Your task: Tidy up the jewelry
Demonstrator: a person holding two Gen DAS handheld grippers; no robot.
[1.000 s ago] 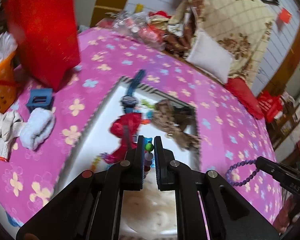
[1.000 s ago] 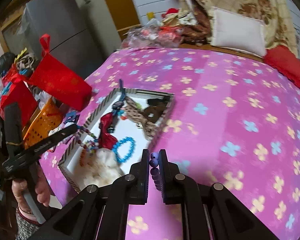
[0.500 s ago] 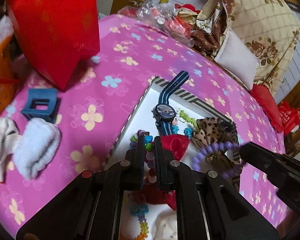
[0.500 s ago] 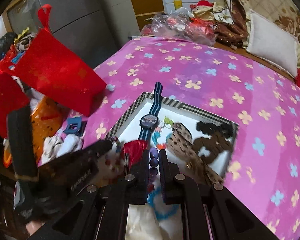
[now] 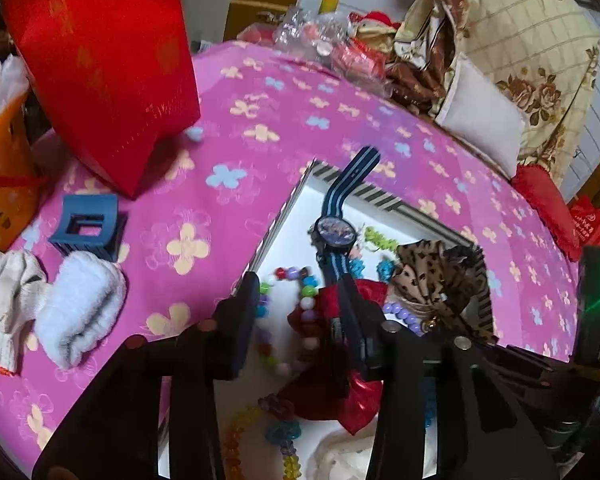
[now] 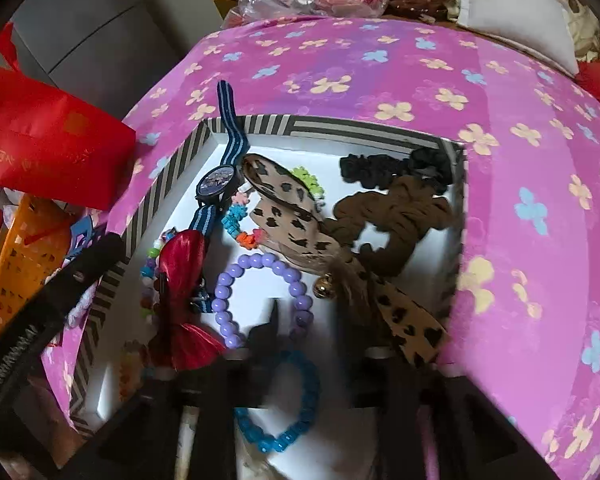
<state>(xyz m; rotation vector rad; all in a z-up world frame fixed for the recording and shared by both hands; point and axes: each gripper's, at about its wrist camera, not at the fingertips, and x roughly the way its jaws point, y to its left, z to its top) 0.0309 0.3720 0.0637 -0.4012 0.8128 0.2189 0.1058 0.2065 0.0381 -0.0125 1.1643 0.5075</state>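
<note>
Between opening right hand-held gripper (image 6: pixel 306 320) fingers: purple bead bracelet (image 6: pixel 260 296), released, inside box (image 6: pixel 332 126).

Both fisheye cameras are riding just behind their tongs and looking steeply down along them at the striped box (image 5: pixel 364 194) on the pink flowered tabletop (image 5: pixel 228 148). The left view is looking in over the box's near-left corner from close by, taking in the red bag (image 5: pixel 100 60) at its left. The right view is sitting closer and steeper, almost over the box (image 6: pixel 332 126). Both are sharing the box interior, including the blue-strapped watch (image 5: pixel 334 232) (image 6: pixel 218 182).
</note>
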